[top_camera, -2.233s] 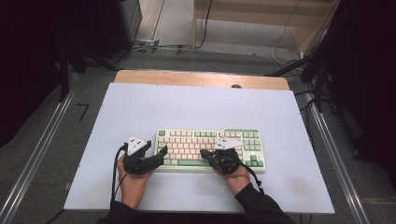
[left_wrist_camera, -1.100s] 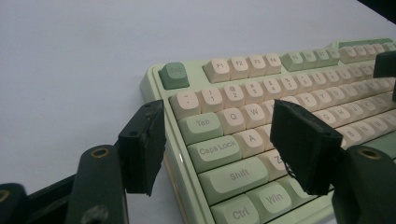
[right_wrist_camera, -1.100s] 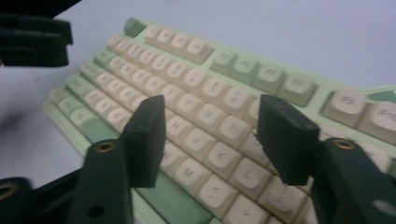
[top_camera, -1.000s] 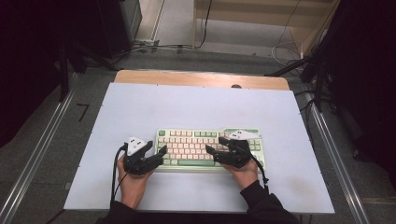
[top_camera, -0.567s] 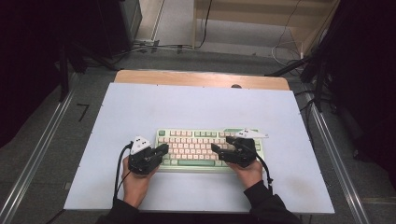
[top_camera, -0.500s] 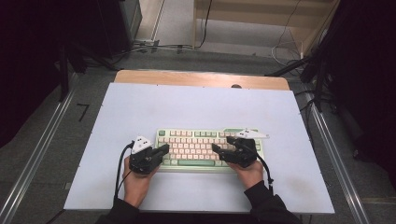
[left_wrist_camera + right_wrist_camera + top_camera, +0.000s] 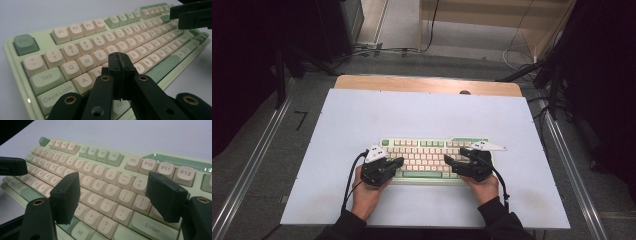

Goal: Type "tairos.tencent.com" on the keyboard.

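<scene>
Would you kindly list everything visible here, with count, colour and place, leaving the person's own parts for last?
keyboard: one, pale green case with cream and green keys, near middle of the table.
table: one, white top with a wooden far edge.
cables: several, dark, on the floor beyond the table.
rails: two, metal, along the table's left and right sides.
left gripper: one, black, jaws shut, over the keyboard's left keys.
right gripper: one, black, jaws open, over the right keys.
hands: two, dark sleeves, at the near edge.
</scene>
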Tool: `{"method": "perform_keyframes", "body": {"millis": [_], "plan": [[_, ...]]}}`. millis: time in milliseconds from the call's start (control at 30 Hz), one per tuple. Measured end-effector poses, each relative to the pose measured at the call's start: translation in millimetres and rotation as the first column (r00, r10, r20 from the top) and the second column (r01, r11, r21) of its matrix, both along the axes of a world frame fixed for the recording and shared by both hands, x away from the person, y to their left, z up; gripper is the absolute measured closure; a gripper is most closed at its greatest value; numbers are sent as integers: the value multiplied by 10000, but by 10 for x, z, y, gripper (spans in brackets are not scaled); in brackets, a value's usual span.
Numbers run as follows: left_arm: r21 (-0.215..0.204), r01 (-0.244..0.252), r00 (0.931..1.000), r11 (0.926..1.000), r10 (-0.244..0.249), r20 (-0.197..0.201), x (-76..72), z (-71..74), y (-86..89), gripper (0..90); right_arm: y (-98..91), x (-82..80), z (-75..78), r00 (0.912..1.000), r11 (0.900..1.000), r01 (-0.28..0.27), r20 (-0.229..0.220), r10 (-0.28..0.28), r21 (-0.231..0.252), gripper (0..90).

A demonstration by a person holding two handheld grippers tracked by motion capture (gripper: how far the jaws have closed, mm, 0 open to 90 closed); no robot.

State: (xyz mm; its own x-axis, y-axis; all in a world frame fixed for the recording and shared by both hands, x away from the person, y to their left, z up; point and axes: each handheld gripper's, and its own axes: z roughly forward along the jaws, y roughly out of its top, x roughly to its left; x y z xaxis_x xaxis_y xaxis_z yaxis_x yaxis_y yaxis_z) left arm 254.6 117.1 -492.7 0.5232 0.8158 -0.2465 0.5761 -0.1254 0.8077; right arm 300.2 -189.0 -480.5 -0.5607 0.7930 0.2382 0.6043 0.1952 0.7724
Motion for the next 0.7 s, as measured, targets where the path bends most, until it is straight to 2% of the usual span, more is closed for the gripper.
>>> {"method": "perform_keyframes", "body": {"millis": [300, 500, 700], "plan": [[169, 605, 9981, 9980, -602, -163, 53, -20, -127, 900, -88, -37, -11, 9995, 9996, 291, -90, -291, -2, 259], [406, 801, 9963, 9960, -787, -348, 71, -36, -188, 900, -133, -53, -11, 9991, 9992, 408, -84, -408, 11, 260], [526, 799, 9964, 9954, -783, -323, 67, -30, -204, 900, -145, -59, -10, 9990, 9990, 437, -89, -436, 8, 261]]}}
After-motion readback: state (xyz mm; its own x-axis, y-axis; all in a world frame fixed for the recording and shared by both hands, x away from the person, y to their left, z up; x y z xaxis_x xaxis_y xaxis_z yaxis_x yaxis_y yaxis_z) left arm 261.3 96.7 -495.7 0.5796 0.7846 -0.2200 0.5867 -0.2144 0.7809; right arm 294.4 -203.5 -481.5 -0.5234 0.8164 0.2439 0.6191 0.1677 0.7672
